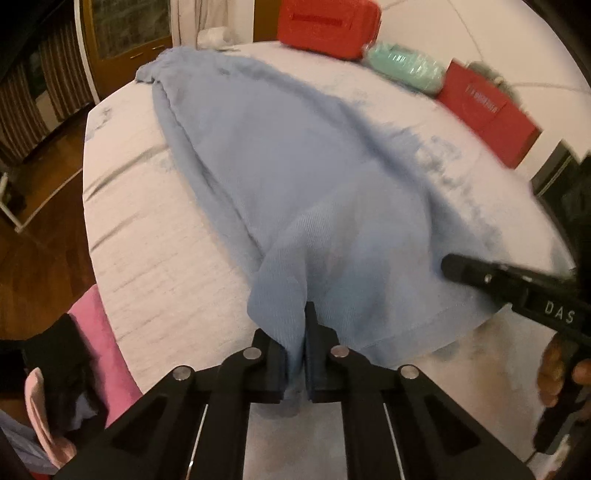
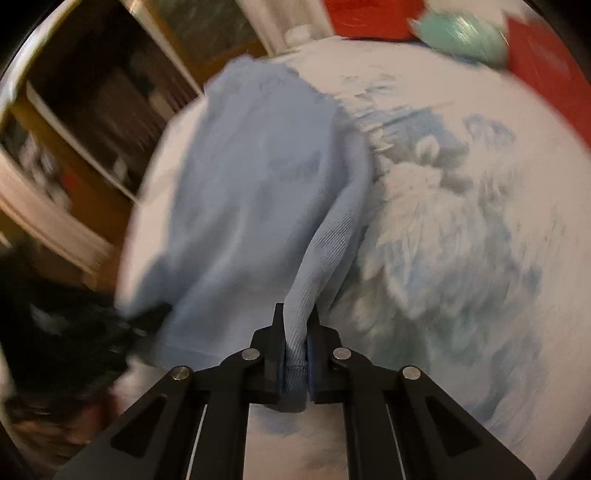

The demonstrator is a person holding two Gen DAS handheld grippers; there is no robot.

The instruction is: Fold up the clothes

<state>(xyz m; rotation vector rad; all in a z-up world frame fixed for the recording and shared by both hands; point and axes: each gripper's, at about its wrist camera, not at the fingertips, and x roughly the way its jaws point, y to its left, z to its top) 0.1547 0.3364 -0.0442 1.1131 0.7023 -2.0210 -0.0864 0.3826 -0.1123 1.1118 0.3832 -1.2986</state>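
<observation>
A light blue garment [image 1: 280, 155] lies stretched lengthwise over a white patterned bed [image 1: 155, 229], reaching toward the far edge. My left gripper [image 1: 295, 354] is shut on the garment's near left hem corner, with cloth bunched between the jaws. My right gripper [image 2: 295, 354] is shut on the near right hem corner [image 2: 295, 373], and a twisted strip of cloth rises from it. The right gripper also shows at the right of the left wrist view [image 1: 517, 291], over the garment's edge. The garment [image 2: 251, 192] is blurred in the right wrist view.
A red case [image 1: 328, 26], a mint green bundle [image 1: 406, 64] and a red box [image 1: 487, 110] stand along the bed's far side. Pink and dark clothes [image 1: 74, 369] lie at the near left. A wooden cabinet [image 2: 92, 110] stands left of the bed.
</observation>
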